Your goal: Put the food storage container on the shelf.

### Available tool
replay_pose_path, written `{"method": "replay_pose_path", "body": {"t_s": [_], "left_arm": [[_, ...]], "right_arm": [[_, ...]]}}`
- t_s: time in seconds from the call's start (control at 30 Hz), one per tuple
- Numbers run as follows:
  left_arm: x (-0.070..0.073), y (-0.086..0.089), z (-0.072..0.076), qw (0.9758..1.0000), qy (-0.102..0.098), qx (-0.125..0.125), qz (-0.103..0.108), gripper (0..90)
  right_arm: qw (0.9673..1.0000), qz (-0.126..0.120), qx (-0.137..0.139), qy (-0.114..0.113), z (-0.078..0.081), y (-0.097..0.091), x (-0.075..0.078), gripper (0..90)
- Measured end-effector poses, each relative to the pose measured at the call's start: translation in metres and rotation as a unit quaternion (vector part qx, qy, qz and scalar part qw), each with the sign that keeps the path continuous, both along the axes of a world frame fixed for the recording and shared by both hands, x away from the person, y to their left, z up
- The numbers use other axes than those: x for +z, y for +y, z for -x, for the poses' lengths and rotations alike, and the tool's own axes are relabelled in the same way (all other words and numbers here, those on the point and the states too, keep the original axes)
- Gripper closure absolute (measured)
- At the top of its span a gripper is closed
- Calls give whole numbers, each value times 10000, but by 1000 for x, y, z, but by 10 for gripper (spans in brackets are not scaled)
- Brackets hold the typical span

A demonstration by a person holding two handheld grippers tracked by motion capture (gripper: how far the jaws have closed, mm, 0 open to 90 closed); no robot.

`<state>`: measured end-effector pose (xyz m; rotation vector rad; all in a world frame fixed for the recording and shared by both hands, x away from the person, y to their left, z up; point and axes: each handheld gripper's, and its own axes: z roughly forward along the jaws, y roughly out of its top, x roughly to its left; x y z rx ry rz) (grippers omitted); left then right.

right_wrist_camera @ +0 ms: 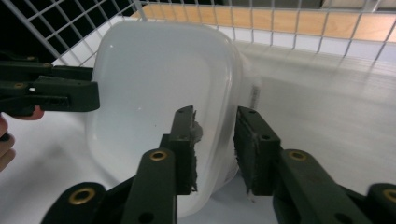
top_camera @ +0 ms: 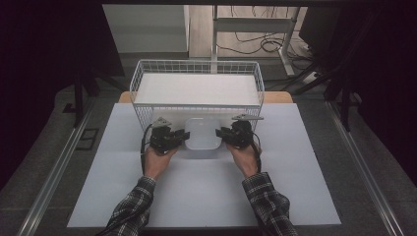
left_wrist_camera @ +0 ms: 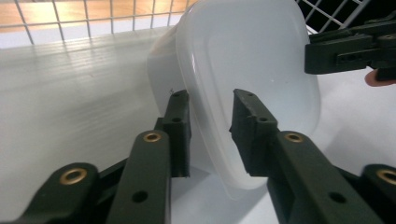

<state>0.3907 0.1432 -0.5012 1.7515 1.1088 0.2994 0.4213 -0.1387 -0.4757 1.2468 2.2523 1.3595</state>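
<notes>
Both tongs flanked a white plastic container (top_camera: 202,133) lying on the counter (top_camera: 295,187) at the wire basket's (top_camera: 196,69) six o'clock. Left tongs (top_camera: 183,136) straddled its nine o'clock rim, right tongs (top_camera: 220,133) its three o'clock rim. Each pair stood slightly spread, the rim between them, and seemingly not pressing, though contact was hard to judge.

White sheet (top_camera: 295,187) covers tabletop; wooden table edge (top_camera: 280,97) shows past its far end. Grey carpeted floor (top_camera: 373,147) around table, metal rails (top_camera: 54,172) along both sides. Beyond: pale wooden floor strip (top_camera: 199,29), white metal desk frame (top_camera: 255,24), loose black cables (top_camera: 255,46), white cabinet (top_camera: 147,27). Left and right sides dark. Lighting dim, even.
</notes>
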Motion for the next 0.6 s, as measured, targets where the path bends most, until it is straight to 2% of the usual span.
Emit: {"method": "replay_pose_path", "body": {"t_s": [0.1, 0.17, 0.23, 0.37, 0.43, 0.6], "left_arm": [[2, -4, -2, 9998, -101, 120, -90, 654], [4, -5, -5, 9995, -165, 173, -219, 644], [6, -6, -9, 9988, -215, 266, -339, 612], [8, -8, -17, 9980, -243, 424, -397, 573], [10, -8, -15, 9969, -313, 425, -581, 558], [18, -6, -2, 9945, -507, 357, -847, 469]], "right_arm": [[9993, 288, -97, -234, -2, 6, 2, 690], [9987, 370, -163, -326, -3, 10, 3, 691], [9983, 390, -221, -372, -6, 11, 3, 690], [9977, 397, -307, -464, -11, 14, 2, 714], [9978, 339, -315, -474, -12, 12, 3, 766], [9972, 386, -243, -599, -5, 7, 10, 863]]}}
